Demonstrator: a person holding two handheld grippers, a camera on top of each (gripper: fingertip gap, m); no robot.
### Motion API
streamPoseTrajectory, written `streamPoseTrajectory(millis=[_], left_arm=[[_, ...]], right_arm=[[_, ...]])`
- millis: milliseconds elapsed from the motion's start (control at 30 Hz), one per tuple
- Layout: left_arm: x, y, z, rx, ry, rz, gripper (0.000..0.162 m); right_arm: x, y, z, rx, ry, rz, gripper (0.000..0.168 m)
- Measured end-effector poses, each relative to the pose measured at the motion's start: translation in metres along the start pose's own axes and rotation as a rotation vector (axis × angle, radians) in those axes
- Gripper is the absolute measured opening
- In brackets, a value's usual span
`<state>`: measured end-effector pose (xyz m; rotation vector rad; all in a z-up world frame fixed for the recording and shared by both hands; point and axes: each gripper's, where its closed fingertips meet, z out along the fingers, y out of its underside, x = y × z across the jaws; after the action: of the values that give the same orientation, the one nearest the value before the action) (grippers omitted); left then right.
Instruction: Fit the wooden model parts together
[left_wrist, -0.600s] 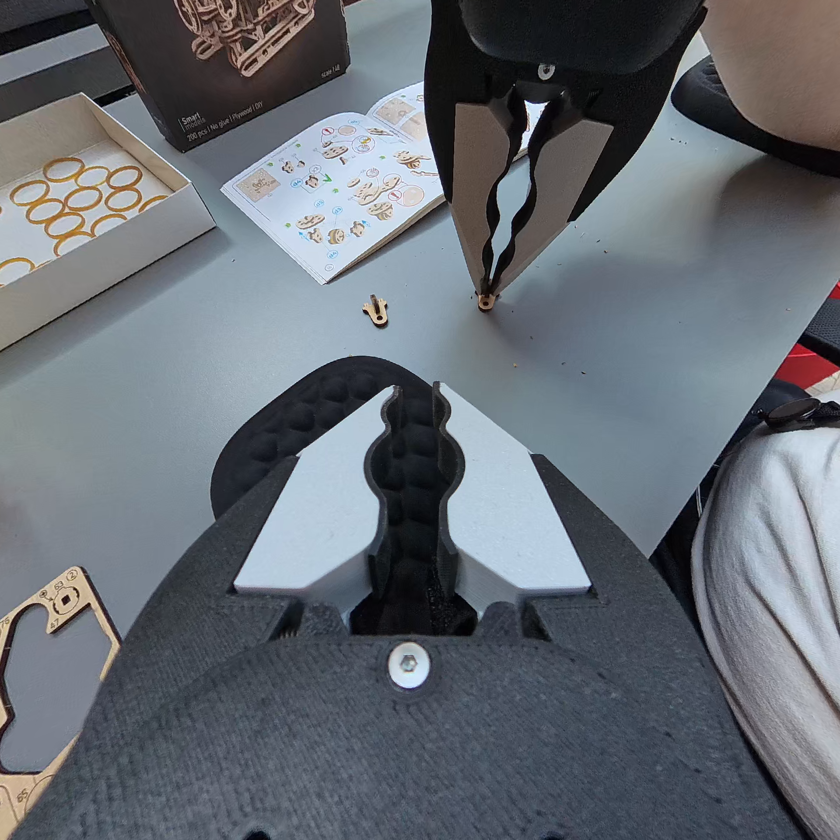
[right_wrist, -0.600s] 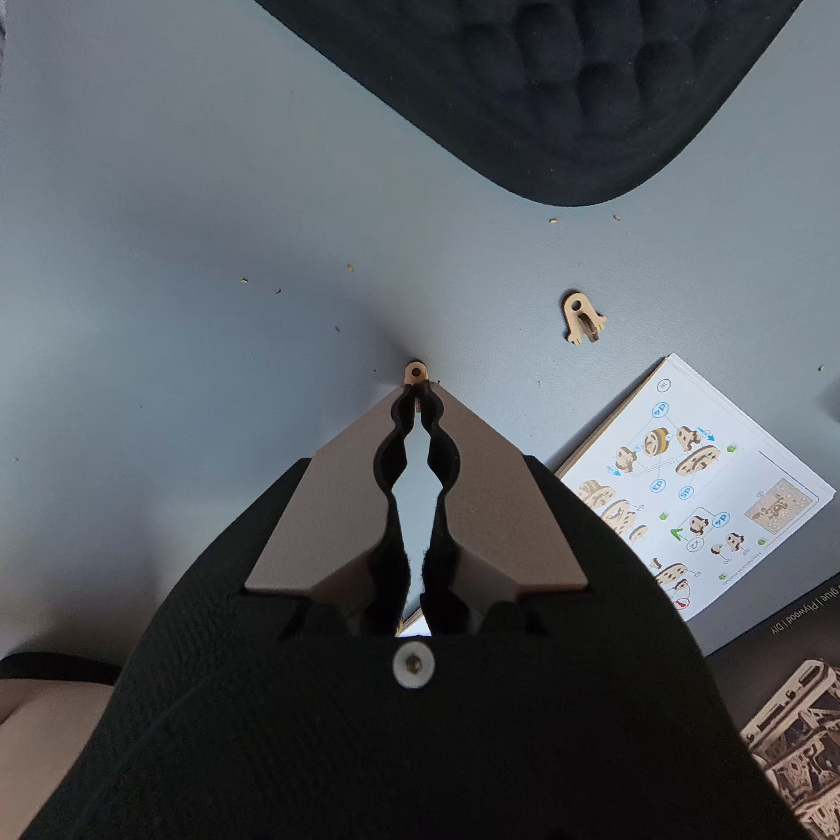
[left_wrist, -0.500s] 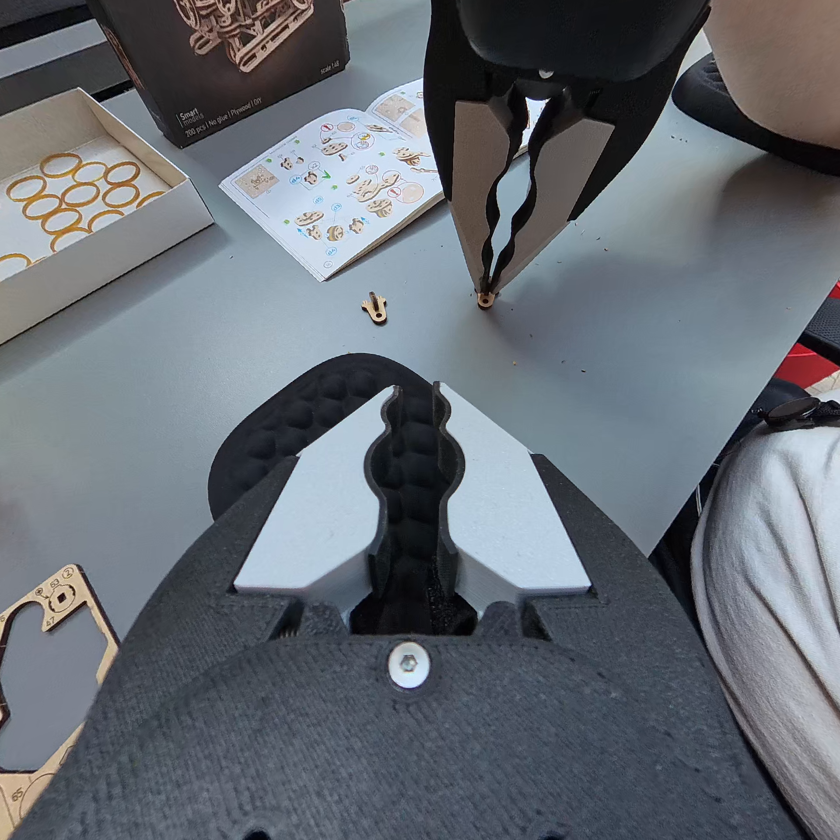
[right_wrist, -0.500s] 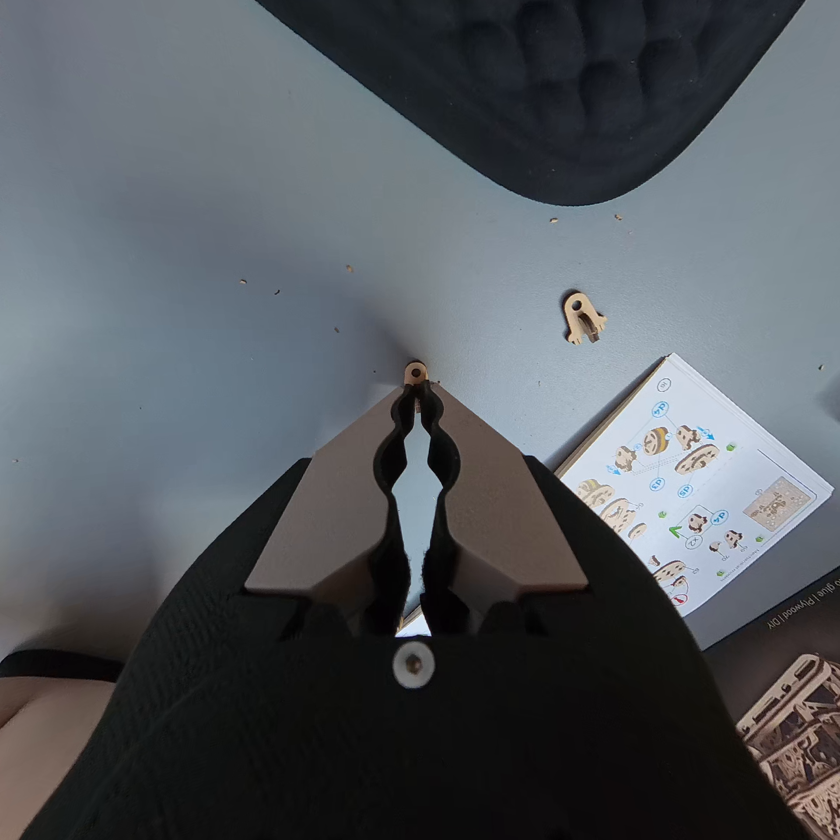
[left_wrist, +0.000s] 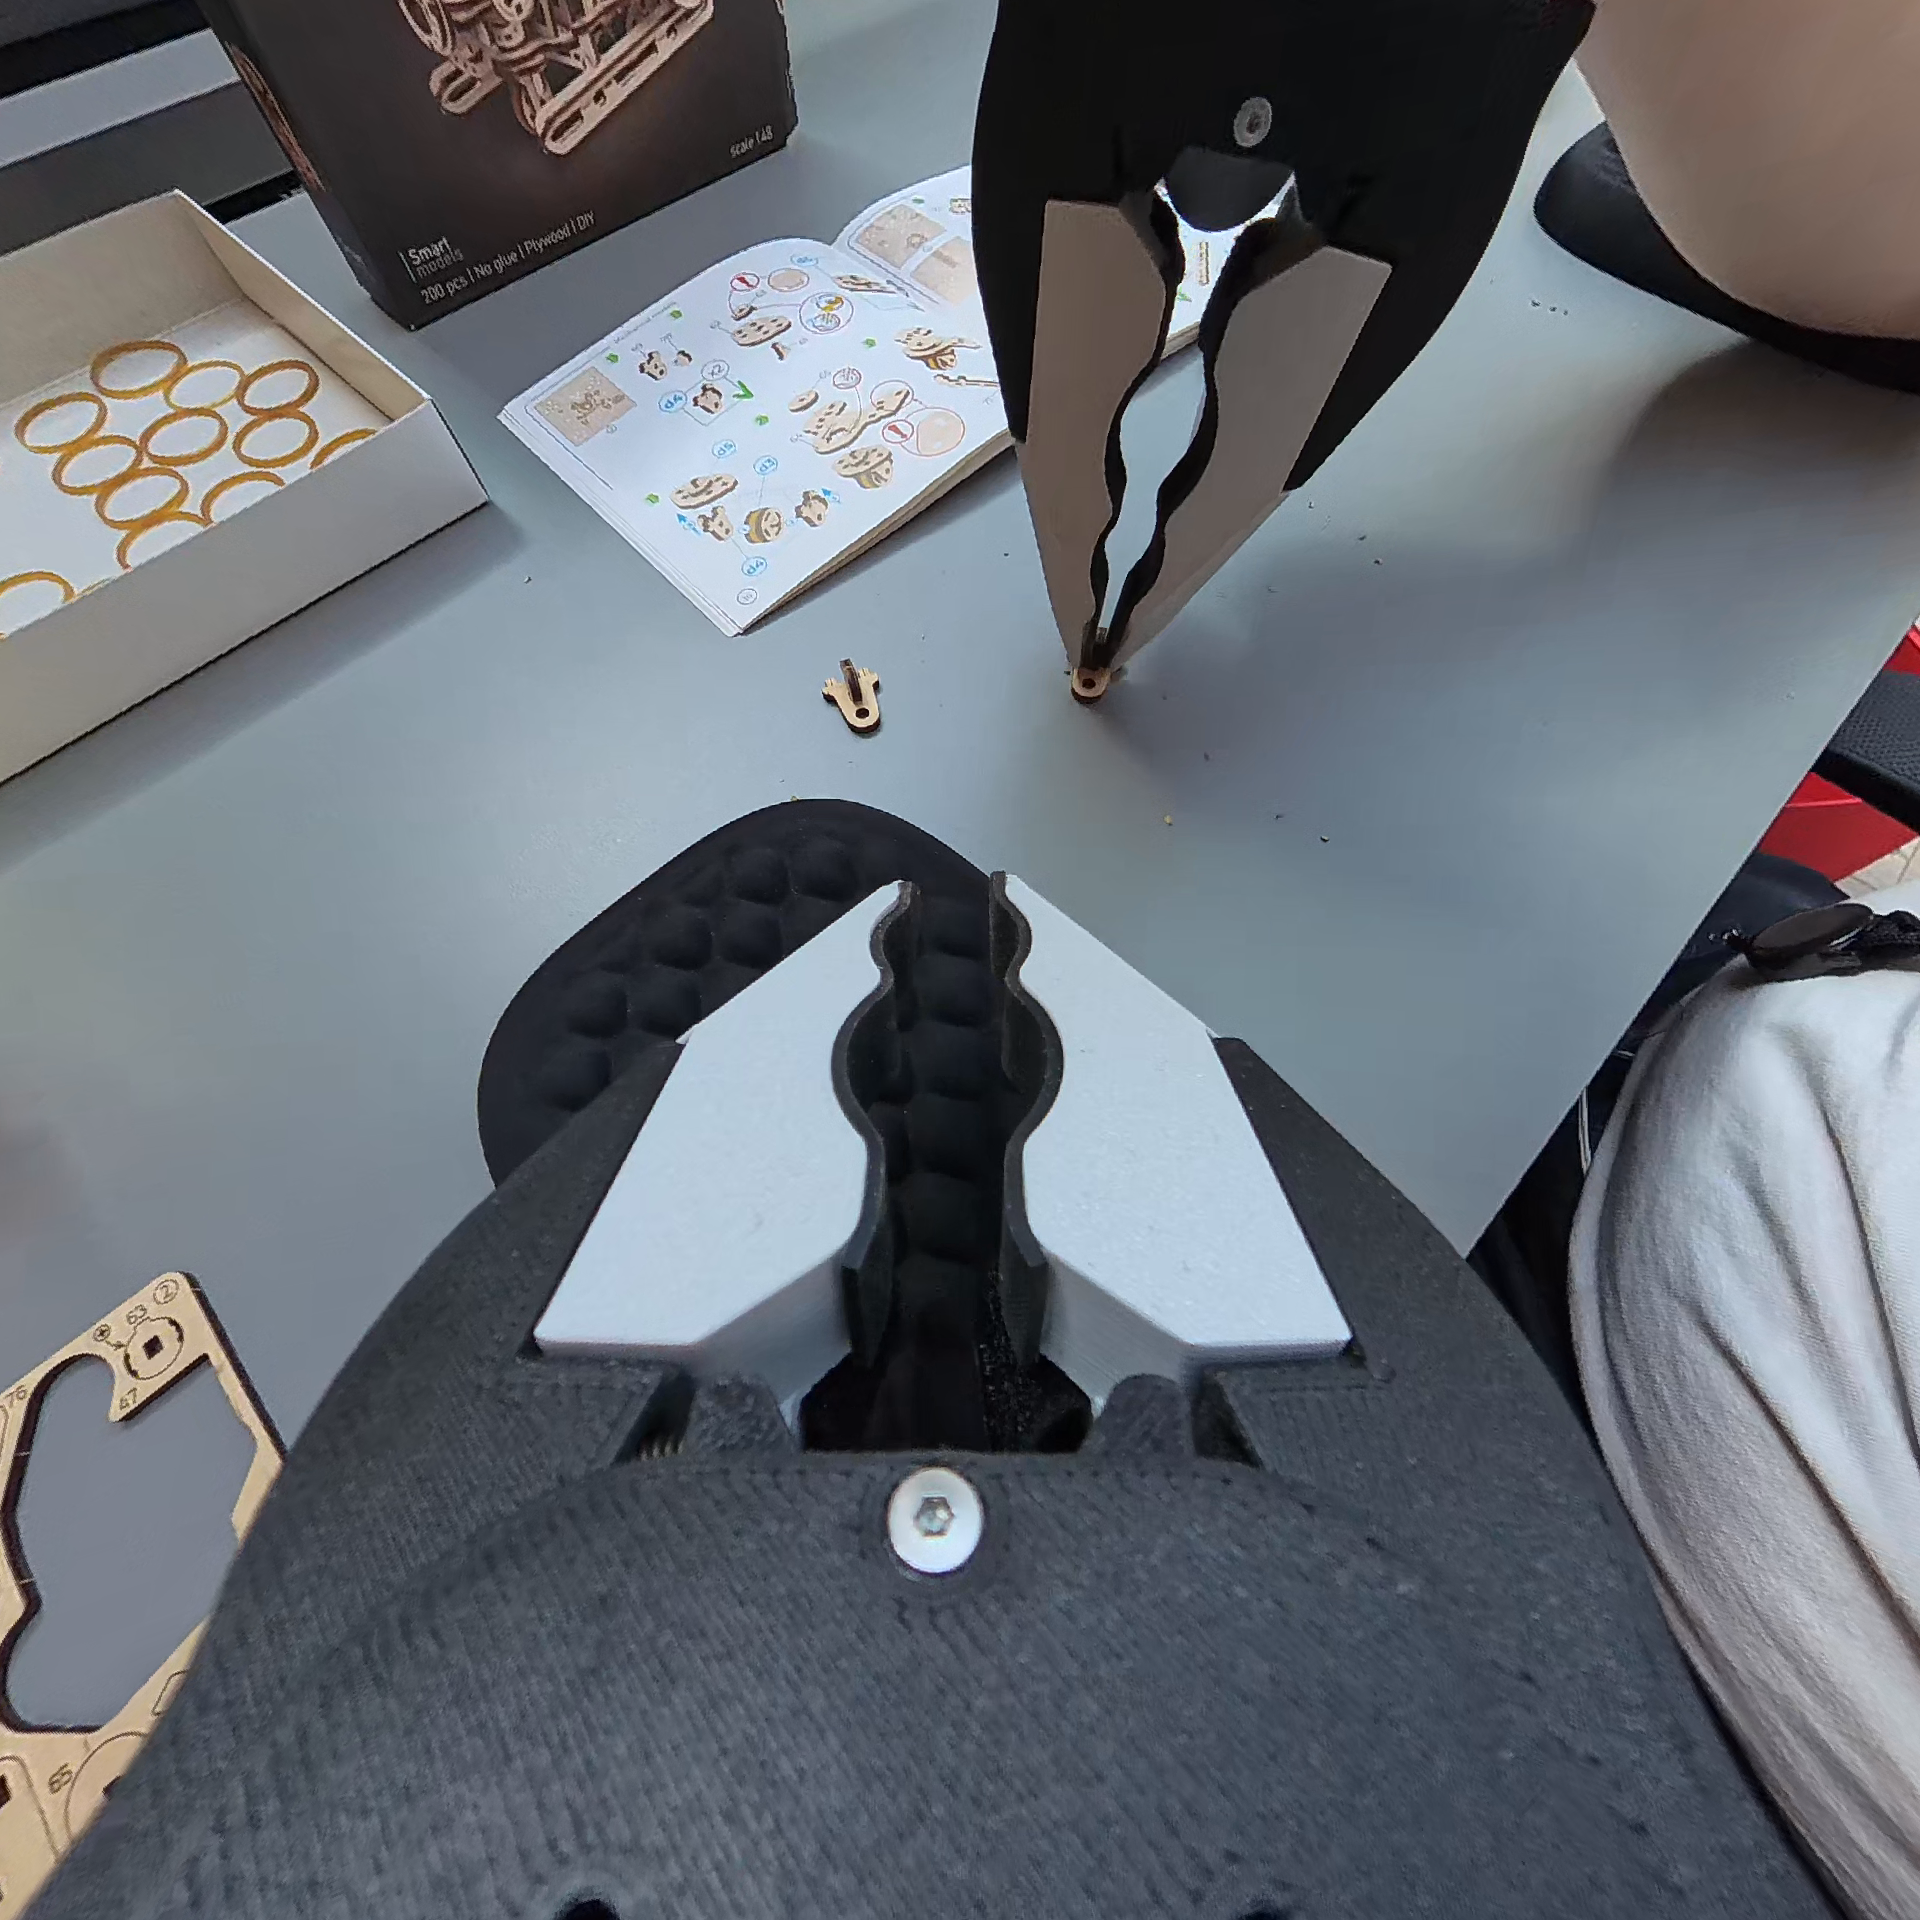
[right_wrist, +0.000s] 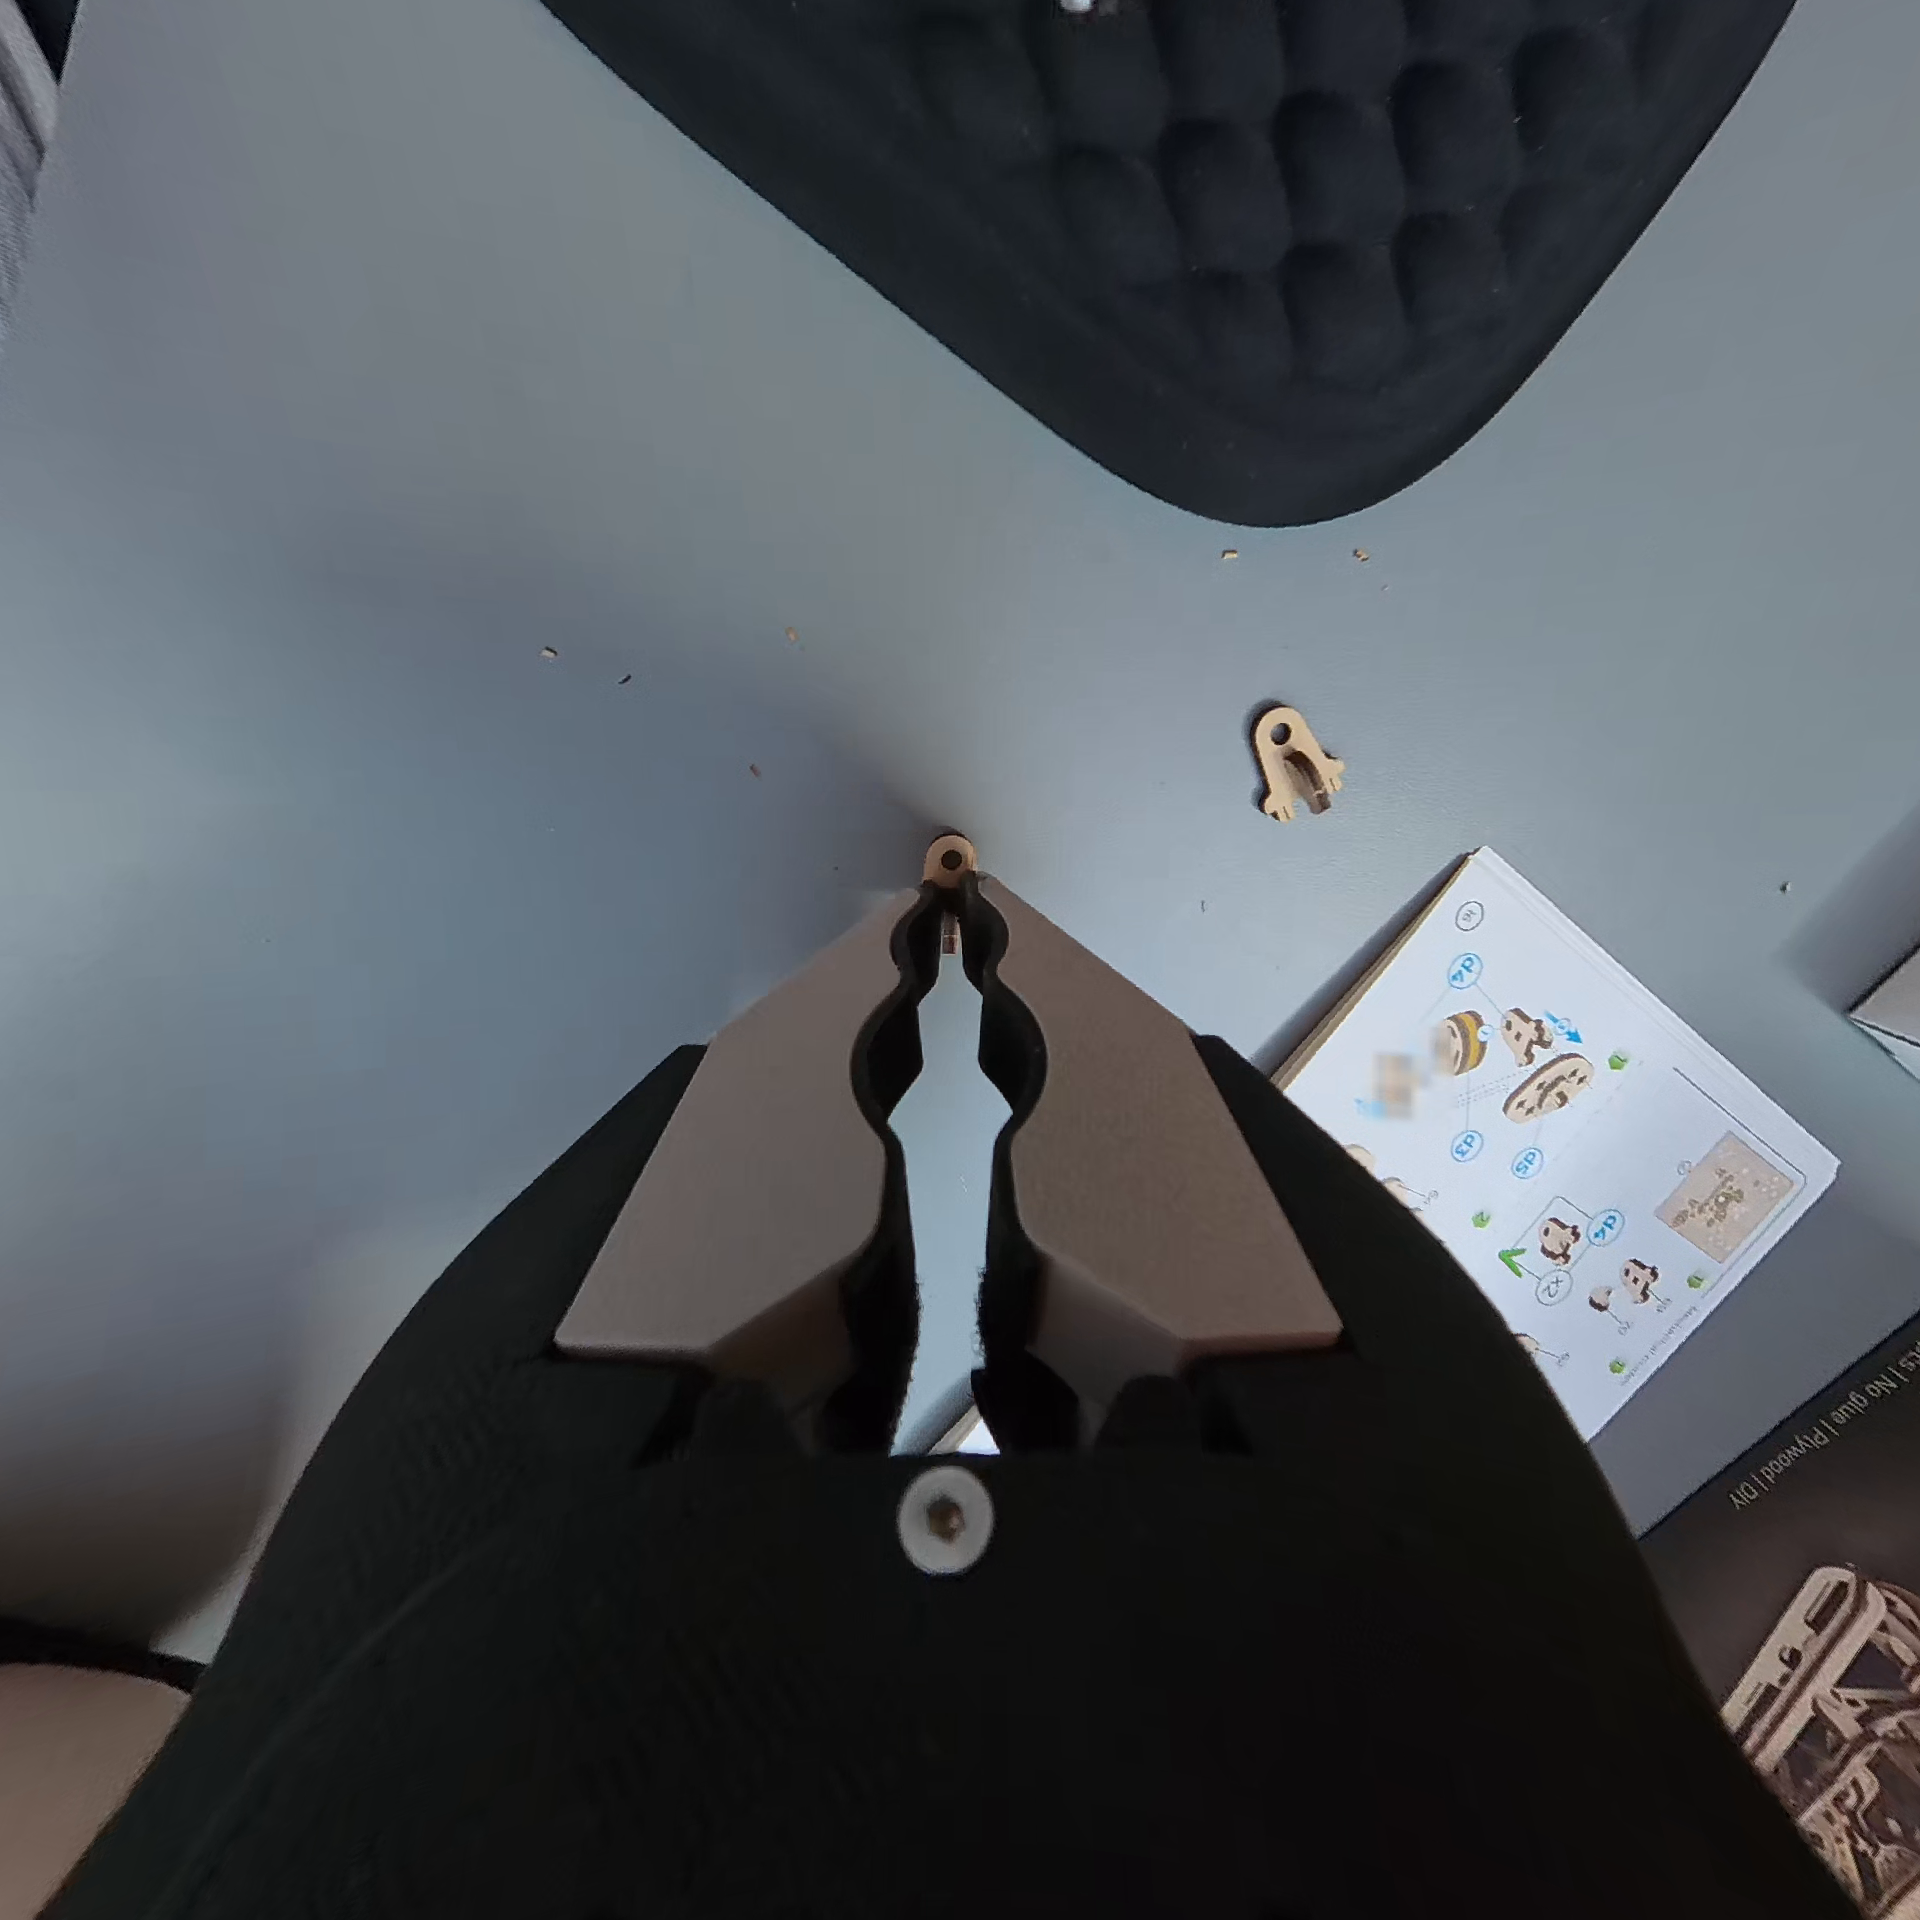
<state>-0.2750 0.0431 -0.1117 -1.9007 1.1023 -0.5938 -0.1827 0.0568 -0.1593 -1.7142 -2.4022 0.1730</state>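
Observation:
My right gripper (right_wrist: 951, 894) is shut on a small wooden part with a round hole (right_wrist: 949, 860). It holds the part by one end, tip down at the grey table; this also shows in the left wrist view (left_wrist: 1088, 683). A second small wooden part (left_wrist: 854, 694) lies loose on the table just left of it, and shows in the right wrist view (right_wrist: 1294, 764). My left gripper (left_wrist: 948, 883) is open and empty above a black dimpled pad (left_wrist: 675, 956), nearer than both parts.
An open instruction booklet (left_wrist: 769, 436) lies behind the parts. A white box of yellow rings (left_wrist: 166, 436) and a dark kit box (left_wrist: 540, 135) stand at the far left. A plywood sheet (left_wrist: 94, 1455) lies near left. The table edge (left_wrist: 1662, 987) runs along the right. My right fingertips sit around 11 cm from my left ones.
Hardly anything. The right gripper stays shut on the small part at the table. The left gripper has shifted only slightly.

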Motion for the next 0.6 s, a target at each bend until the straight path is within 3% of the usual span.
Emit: streamPoseTrajectory(millis=[133, 367, 467, 600], left_arm=[[0.001, -0.002, 0.0, 0.001, 0.001, 0.007, 0.012], [0.004, -0.001, -0.003, -0.007, -0.003, 0.012, 0.012], [0.003, 0.001, -0.005, -0.013, -0.006, 0.008, 0.012], [0.002, 0.001, -0.005, -0.008, -0.006, 0.003, 0.012]], right_arm=[[0.002, -0.006, -0.009, 0.098, -0.035, 0.046, 0.012], [0.004, -0.005, -0.024, 0.276, -0.031, 0.119, 0.012], [-0.002, -0.003, -0.019, 0.331, -0.085, 0.136, 0.022], [0.002, -0.005, -0.014, 0.355, -0.07, 0.115, 0.007]])
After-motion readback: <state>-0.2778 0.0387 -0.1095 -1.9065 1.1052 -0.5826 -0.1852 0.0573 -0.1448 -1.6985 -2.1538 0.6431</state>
